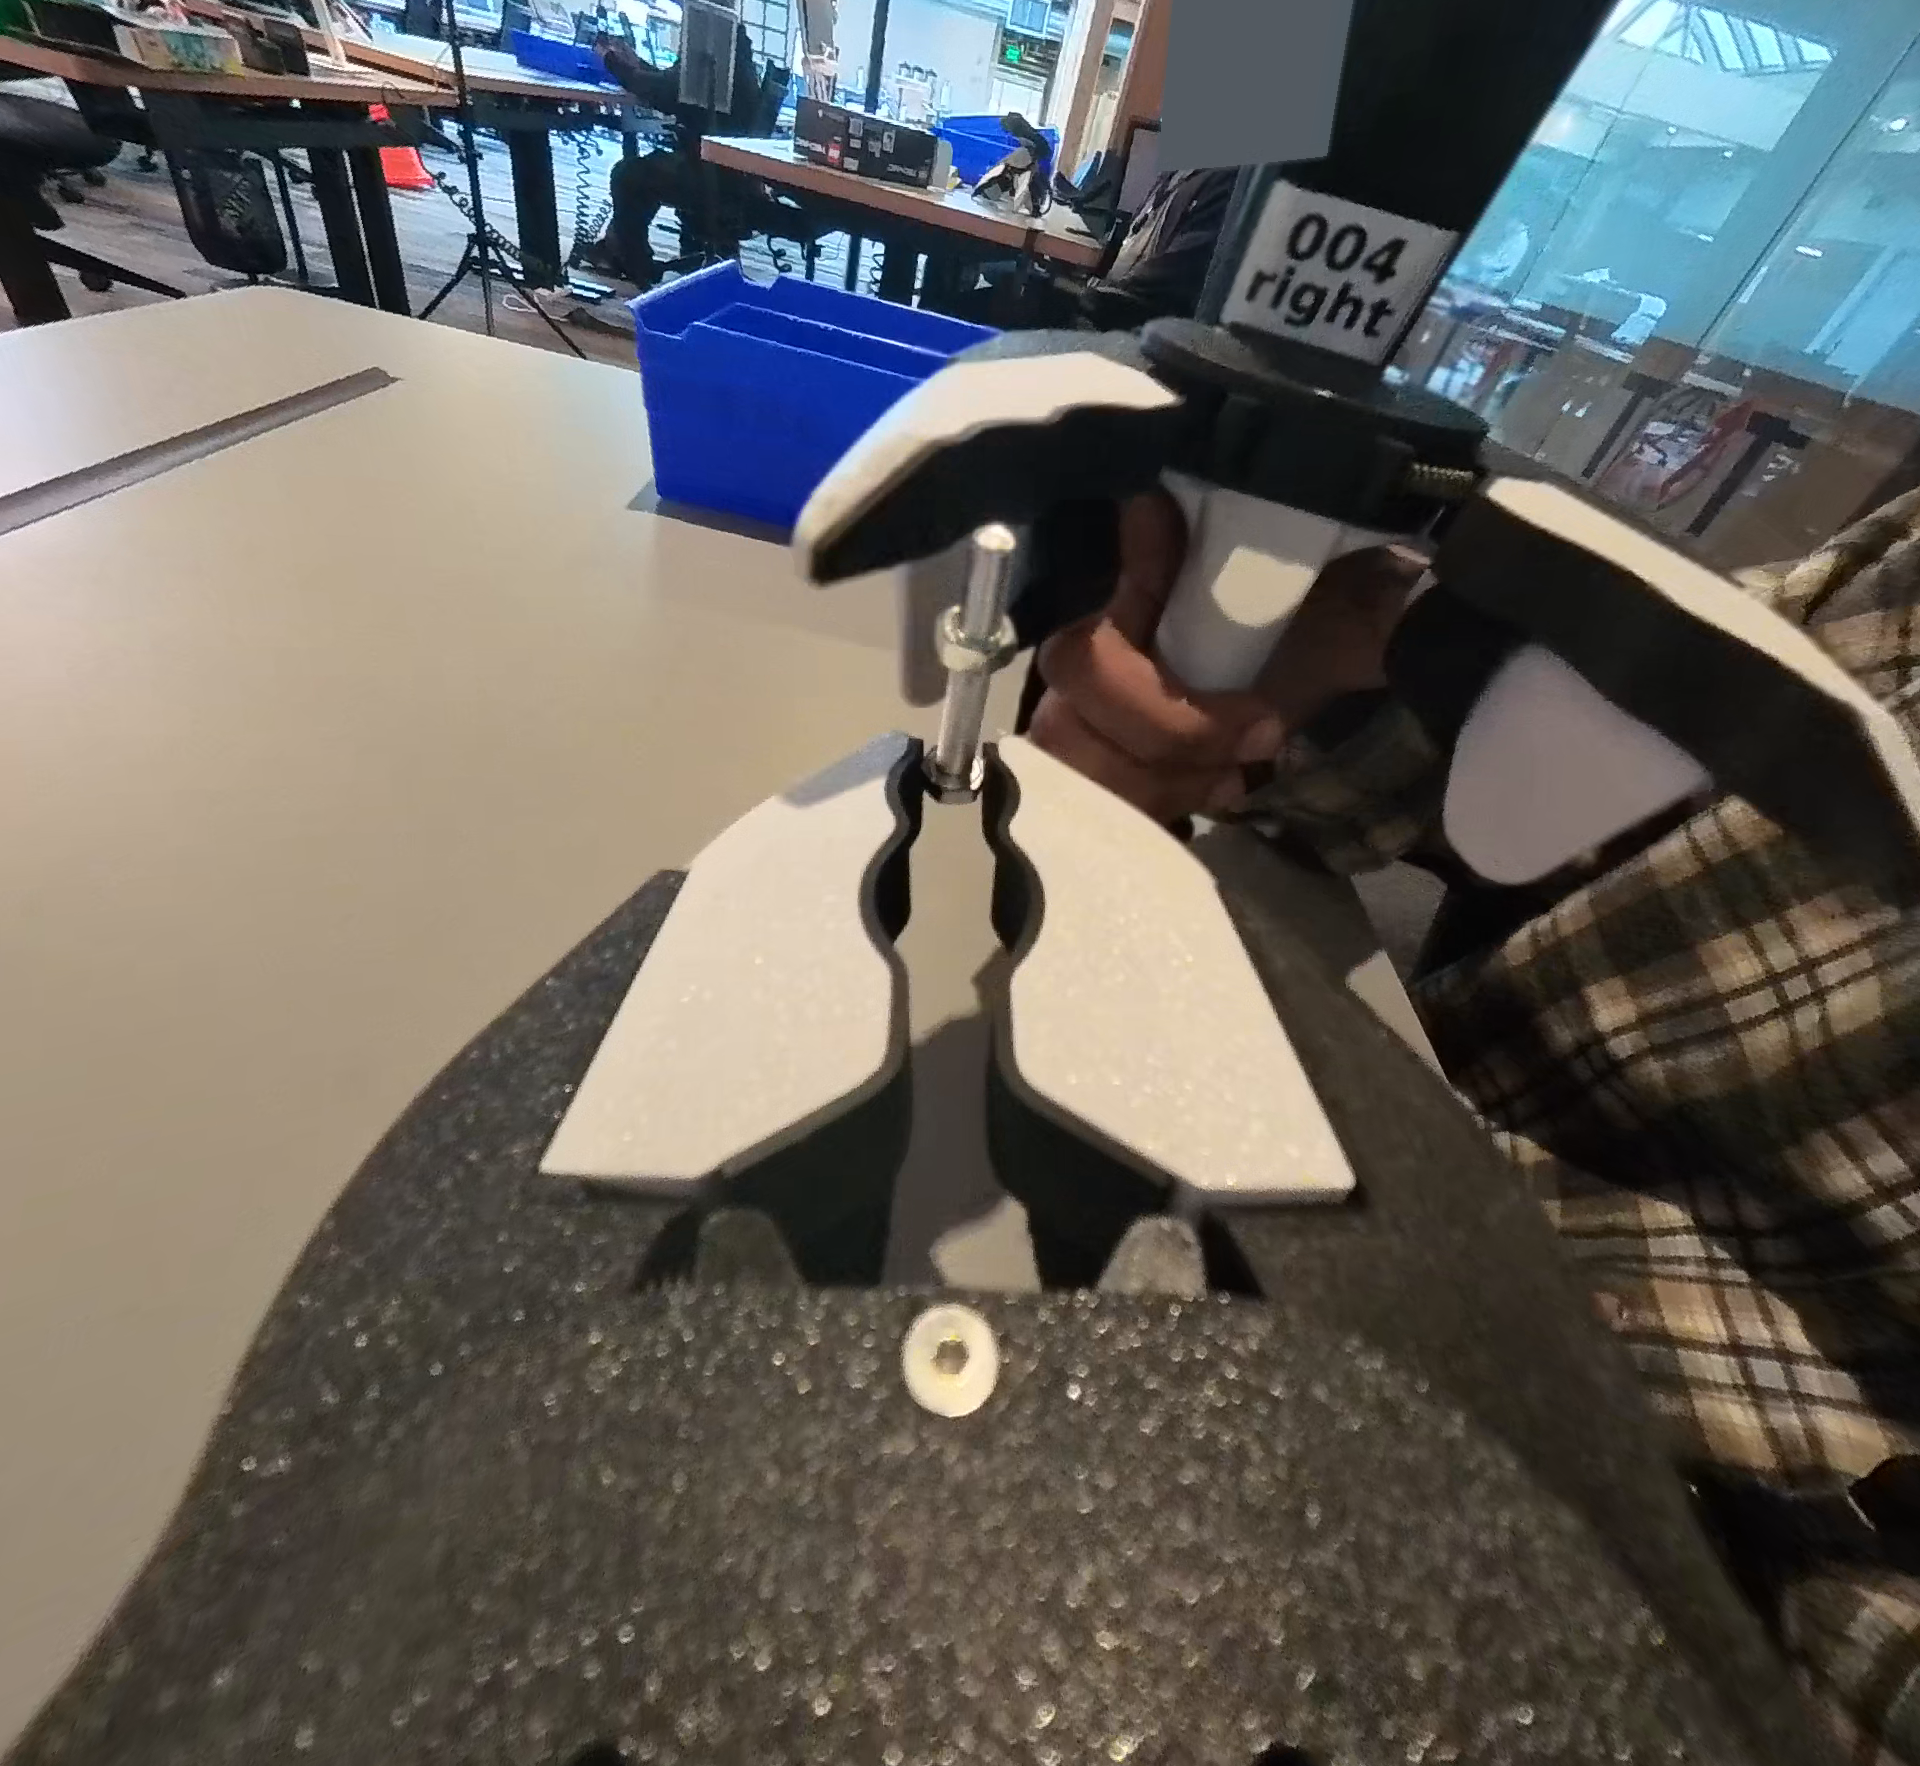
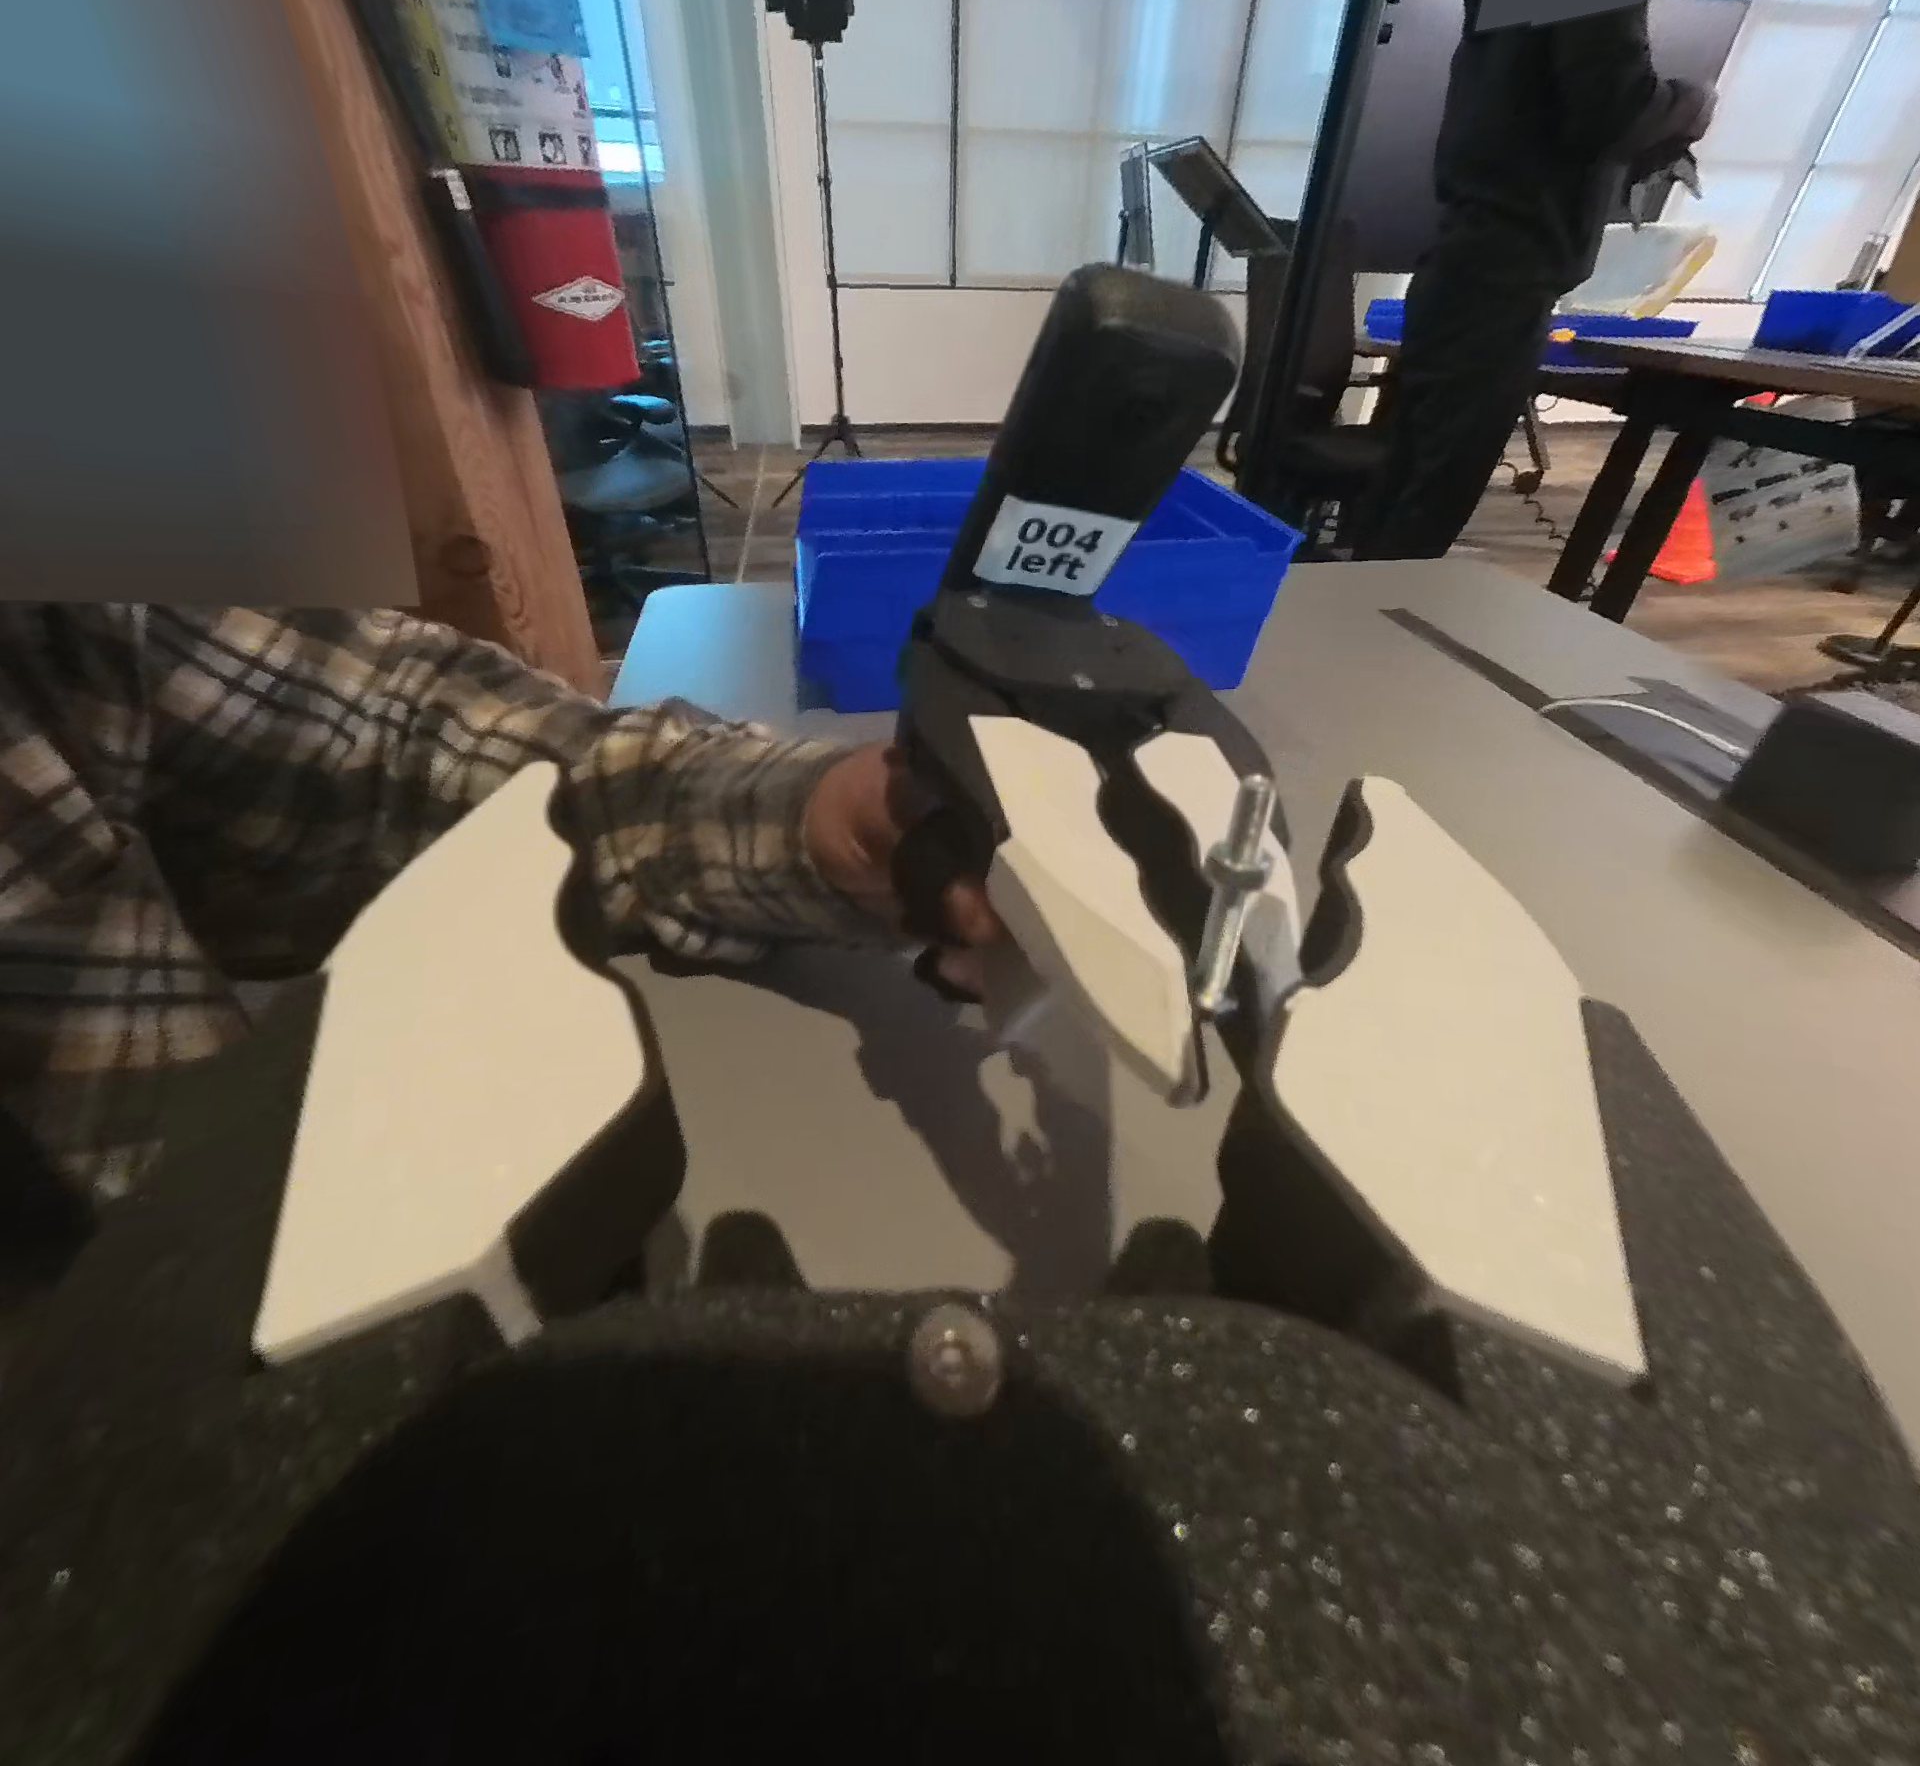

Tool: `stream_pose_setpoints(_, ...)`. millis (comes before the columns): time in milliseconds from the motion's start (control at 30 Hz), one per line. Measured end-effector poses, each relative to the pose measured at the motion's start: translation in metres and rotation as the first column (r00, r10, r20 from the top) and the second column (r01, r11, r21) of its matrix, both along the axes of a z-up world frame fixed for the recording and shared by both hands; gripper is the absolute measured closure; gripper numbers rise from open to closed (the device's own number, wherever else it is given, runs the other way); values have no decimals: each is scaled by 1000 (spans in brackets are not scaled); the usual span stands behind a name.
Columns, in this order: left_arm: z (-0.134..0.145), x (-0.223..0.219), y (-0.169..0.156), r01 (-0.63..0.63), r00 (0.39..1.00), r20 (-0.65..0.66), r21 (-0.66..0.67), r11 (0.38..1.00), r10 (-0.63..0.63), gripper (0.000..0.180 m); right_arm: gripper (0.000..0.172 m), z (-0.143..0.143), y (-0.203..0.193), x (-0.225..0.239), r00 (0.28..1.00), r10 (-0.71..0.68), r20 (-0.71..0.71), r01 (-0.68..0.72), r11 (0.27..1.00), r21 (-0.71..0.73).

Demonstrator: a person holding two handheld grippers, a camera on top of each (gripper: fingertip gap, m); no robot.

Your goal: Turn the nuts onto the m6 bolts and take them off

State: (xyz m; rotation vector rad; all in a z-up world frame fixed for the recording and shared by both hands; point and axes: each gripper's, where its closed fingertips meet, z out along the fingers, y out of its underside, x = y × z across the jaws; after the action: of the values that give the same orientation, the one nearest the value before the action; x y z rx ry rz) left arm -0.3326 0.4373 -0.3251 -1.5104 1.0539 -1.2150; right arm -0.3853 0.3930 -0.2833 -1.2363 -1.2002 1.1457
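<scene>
left fingers [image 1: 956, 781] clamped on bolt [image 1: 971, 667] head — nut [image 1: 975, 641] mid-shaft | right fingers [image 2: 1361, 875] wide apart

The bolt [image 1: 964, 667] stands nearly upright above the table [image 1: 312, 677], its head at the bottom between the fingertips of the left gripper [image 1: 956, 781], which press on it. A nut [image 1: 975, 644] sits on the shank, nearer its top end. The right gripper [image 2: 966, 843] faces the left one with its fingers spread wide; the bolt is just beside its right finger [image 2: 1382, 885]. A bin [image 1: 769, 397] is on the table behind both grippers
</scene>
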Motion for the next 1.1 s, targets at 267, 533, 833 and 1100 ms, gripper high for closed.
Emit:
stream_pose_setpoints(267,1,-5,4,-14,1000,5,-5,1000,14,170,46,-2,-4,21,999,-33,14,33,999,-30)
stream_pose_setpoints(533,-3,1,-1,2,999,-35,20,1000,-1,170,118,5,34,22,994,-102,51,104,994,-46)
stream_pose_setpoints(833,-7,4,-5,19,998,-62,32,999,-17,170,155,-7,42,18,991,-91,98,96,994,-49)
stream_pose_setpoints(1100,4,11,-12,34,999,-12,63,997,-34,118,167,20,37,49,986,-145,81,148,988,-43)
